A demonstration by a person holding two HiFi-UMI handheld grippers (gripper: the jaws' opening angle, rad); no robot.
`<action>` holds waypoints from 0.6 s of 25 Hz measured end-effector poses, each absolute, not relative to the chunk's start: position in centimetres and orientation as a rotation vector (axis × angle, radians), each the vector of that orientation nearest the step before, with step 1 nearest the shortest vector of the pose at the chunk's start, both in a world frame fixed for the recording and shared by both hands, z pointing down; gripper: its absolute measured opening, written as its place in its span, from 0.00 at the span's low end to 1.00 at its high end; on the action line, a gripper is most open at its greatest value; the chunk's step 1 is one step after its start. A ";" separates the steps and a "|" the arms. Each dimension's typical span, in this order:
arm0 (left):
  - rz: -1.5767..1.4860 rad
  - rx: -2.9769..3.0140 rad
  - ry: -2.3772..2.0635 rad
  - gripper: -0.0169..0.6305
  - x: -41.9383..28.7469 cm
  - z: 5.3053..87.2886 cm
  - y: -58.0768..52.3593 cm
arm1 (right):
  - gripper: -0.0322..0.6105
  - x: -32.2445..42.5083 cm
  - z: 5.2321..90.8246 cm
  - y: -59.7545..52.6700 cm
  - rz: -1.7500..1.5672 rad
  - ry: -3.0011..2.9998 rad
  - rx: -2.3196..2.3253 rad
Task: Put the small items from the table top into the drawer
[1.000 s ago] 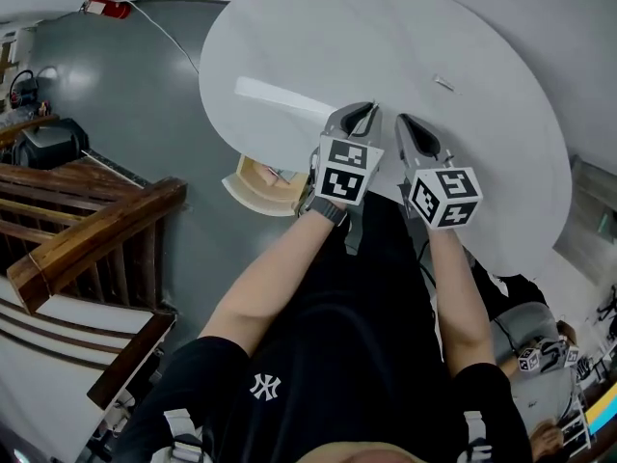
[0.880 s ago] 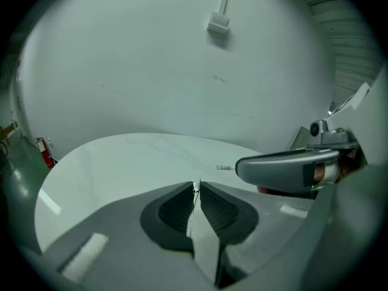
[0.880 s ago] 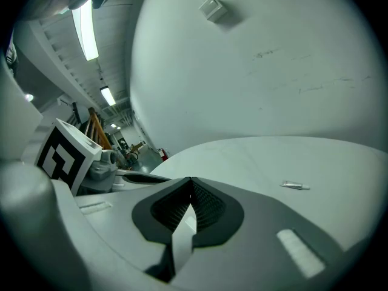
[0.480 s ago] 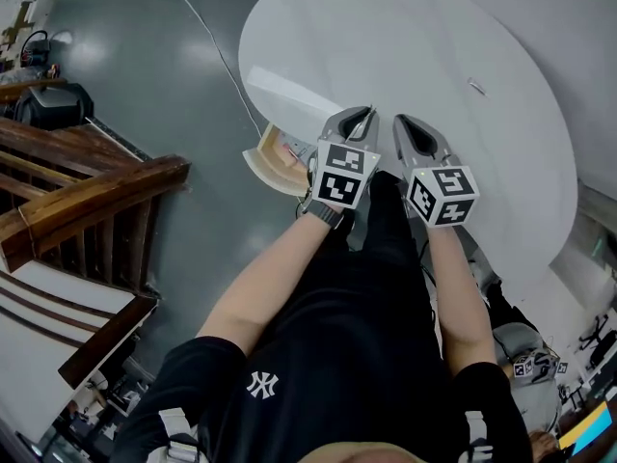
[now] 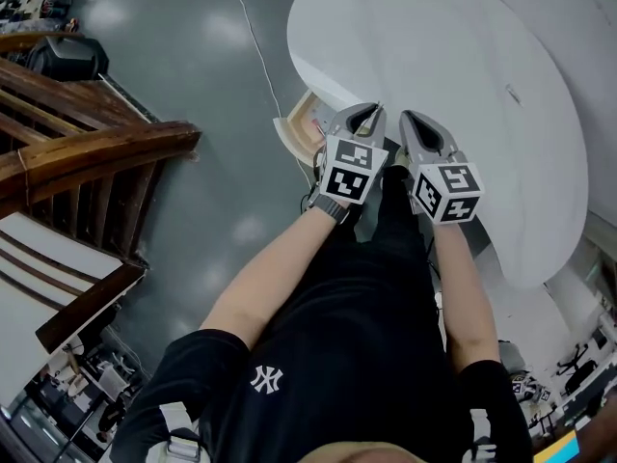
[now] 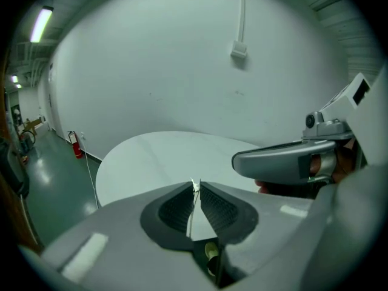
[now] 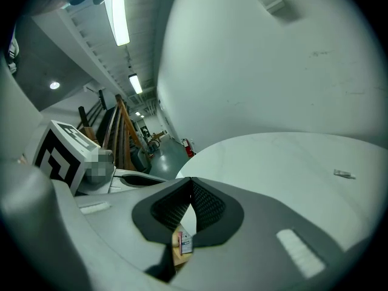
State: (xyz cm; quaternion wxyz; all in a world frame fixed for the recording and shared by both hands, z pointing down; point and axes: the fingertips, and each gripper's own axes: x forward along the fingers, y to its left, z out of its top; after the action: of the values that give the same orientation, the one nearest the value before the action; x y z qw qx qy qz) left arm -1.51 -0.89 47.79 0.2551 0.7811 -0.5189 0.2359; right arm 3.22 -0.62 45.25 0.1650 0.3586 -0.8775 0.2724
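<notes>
While the grey left gripper (image 5: 371, 110) and right gripper (image 5: 409, 116) hover empty, jaws pressed together, by the open pale wooden drawer (image 5: 292, 135) at the round white table's (image 5: 434, 46) near edge, one small flat pale item (image 5: 513, 93), apparently the last, lies by its far-right edge.

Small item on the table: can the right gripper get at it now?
Probably yes: the small item lies alone on the white table, nothing between it and the right gripper, whose jaws are shut.

Black shirt (image 5: 328, 355), white logo (image 5: 264, 382), wristwatch (image 5: 330, 208)
</notes>
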 end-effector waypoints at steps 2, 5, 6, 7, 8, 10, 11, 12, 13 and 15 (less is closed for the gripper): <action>0.636 2.096 -1.430 0.08 -3.0 48.4 0.1 | 0.09 1.9 45.6 0.1 0.773 -2.504 0.998; 0.630 2.051 -1.461 0.08 -5.3 49.1 1.5 | 0.09 0.1 46.0 0.9 0.772 -2.507 0.968; 0.630 2.036 -1.471 0.08 -6.0 49.3 1.9 | 0.09 -0.4 46.2 1.1 0.772 -2.508 0.959; 0.631 2.021 -1.481 0.08 -6.7 49.6 2.3 | 0.09 -0.9 46.3 1.4 0.773 -2.510 0.950; 0.632 2.006 -1.490 0.08 -7.4 49.9 2.7 | 0.09 -1.4 46.5 1.7 0.773 -2.512 0.941; 0.635 1.976 -1.508 0.08 -8.7 50.6 3.6 | 0.09 -2.3 46.7 2.4 0.773 -2.514 0.923; 0.636 1.961 -1.515 0.08 -9.2 50.9 4.0 | 0.09 -2.7 46.9 2.7 0.774 -2.515 0.915; 0.639 1.948 -1.522 0.08 -9.8 51.3 4.4 | 0.09 -3.1 47.1 3.1 0.776 -2.514 0.908; 0.640 1.935 -1.528 0.08 -10.3 51.7 4.7 | 0.09 -3.4 47.3 3.3 0.777 -2.512 0.902; 0.644 1.911 -1.536 0.08 -11.4 52.6 5.3 | 0.09 -4.3 47.7 3.8 0.777 -2.508 0.892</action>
State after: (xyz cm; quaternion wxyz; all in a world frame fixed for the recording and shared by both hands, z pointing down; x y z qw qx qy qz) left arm -11.43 5.29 52.64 0.2987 0.7195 -0.5782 0.2423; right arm -4.26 3.79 47.69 0.1831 0.3161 -0.8892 0.2754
